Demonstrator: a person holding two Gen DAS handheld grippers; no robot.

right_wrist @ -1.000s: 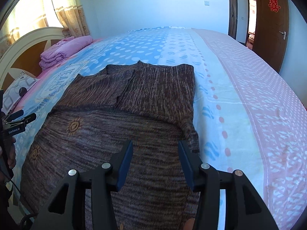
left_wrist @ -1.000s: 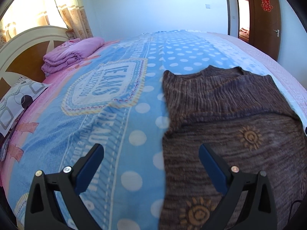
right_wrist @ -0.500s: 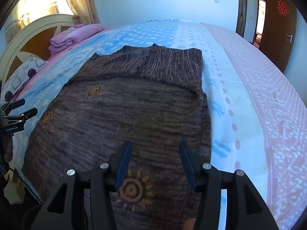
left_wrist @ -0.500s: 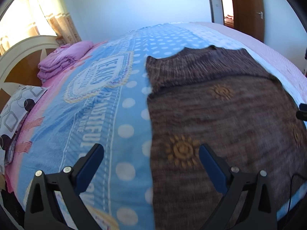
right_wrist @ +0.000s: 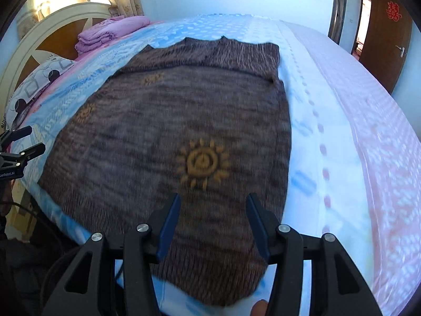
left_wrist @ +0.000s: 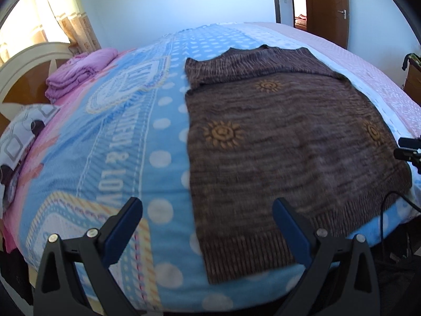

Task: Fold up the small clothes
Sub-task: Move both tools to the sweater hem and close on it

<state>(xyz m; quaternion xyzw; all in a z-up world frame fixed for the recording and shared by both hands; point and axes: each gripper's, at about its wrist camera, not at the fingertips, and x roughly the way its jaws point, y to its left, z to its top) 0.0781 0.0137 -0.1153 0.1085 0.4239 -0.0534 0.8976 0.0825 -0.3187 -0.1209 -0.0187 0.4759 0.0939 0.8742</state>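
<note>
A brown knitted sweater (left_wrist: 276,137) with orange sun motifs lies flat on the bed, sleeves folded across its far end, ribbed hem near the bed's front edge. In the right wrist view the same sweater (right_wrist: 168,131) fills the middle. My left gripper (left_wrist: 208,210) hangs open above the hem's left corner, one finger over the blue cover, the other over the knit. My right gripper (right_wrist: 213,208) is open above the hem on the sweater's right side, nothing between its blue pads (right_wrist: 168,226). Neither touches the cloth.
The bed cover (left_wrist: 110,142) is blue with white dots, pink along the right (right_wrist: 381,137). Folded purple bedding (left_wrist: 79,76) and a patterned pillow (left_wrist: 18,137) lie by the headboard (right_wrist: 47,31). A brown door (right_wrist: 389,26) stands at the far right. A cable (left_wrist: 389,202) hangs off the bed's edge.
Both grippers have pulled back towards the bed's front edge, from over the sweater's middle to over its hem. More of the sweater shows now. Jaw gaps look the same.
</note>
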